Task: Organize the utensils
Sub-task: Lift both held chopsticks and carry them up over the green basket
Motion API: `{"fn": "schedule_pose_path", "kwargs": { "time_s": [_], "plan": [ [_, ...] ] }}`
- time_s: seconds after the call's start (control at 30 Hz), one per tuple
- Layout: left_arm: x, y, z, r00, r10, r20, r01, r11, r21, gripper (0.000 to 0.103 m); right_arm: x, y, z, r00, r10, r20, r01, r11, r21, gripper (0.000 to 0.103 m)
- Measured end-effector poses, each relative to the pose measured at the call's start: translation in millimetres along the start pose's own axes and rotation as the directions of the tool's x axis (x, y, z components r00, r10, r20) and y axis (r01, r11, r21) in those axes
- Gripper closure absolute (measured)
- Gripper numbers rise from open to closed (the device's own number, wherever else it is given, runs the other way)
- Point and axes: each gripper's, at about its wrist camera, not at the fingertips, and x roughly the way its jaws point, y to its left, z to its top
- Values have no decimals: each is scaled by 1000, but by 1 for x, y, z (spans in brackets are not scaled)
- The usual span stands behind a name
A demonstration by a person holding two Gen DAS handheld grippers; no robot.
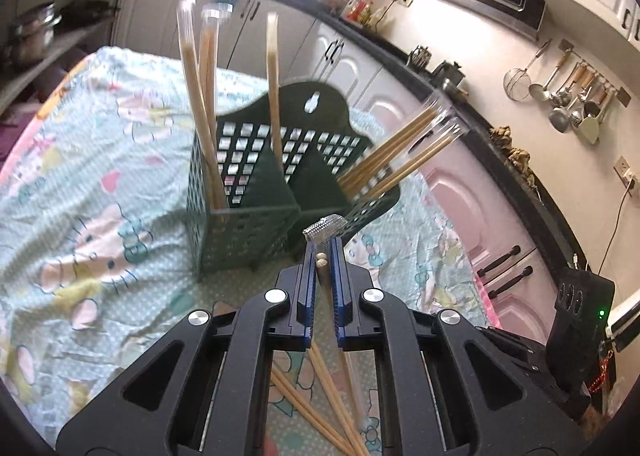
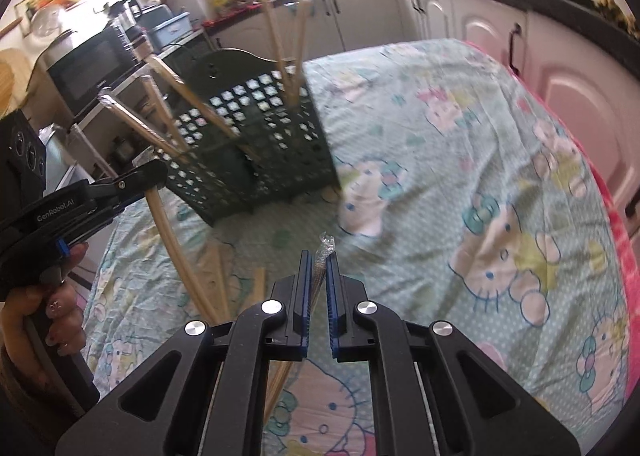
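A dark green perforated utensil holder (image 1: 248, 211) stands on the patterned cloth, with wrapped chopstick pairs (image 1: 204, 95) upright in its left compartment and more (image 1: 400, 153) leaning out on the right. My left gripper (image 1: 323, 246) is shut on a wrapped chopstick pair (image 1: 322, 260), just in front of the holder. My right gripper (image 2: 317, 260) is shut on another wrapped chopstick pair (image 2: 323, 252), held above the cloth. The holder also shows in the right wrist view (image 2: 256, 143), with the left gripper (image 2: 152, 171) beside it holding its pair (image 2: 172, 240).
Loose chopsticks (image 1: 320, 396) lie on the Hello Kitty cloth (image 1: 100, 175) below my left gripper; more chopsticks (image 2: 218, 268) show in the right wrist view. Kitchen cabinets (image 1: 460, 183) and a black counter edge surround the table. Ladles hang on the wall (image 1: 568, 95).
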Motion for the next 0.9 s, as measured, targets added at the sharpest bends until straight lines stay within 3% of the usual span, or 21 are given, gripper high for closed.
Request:
{"fn": "schedule_pose_path", "kwargs": {
  "time_s": [0.9],
  "plan": [
    [-70,-23,24,988,9,155,-24,995,95,100,-44,70,56,982,109,153,-79,979,-190,98]
  ]
}}
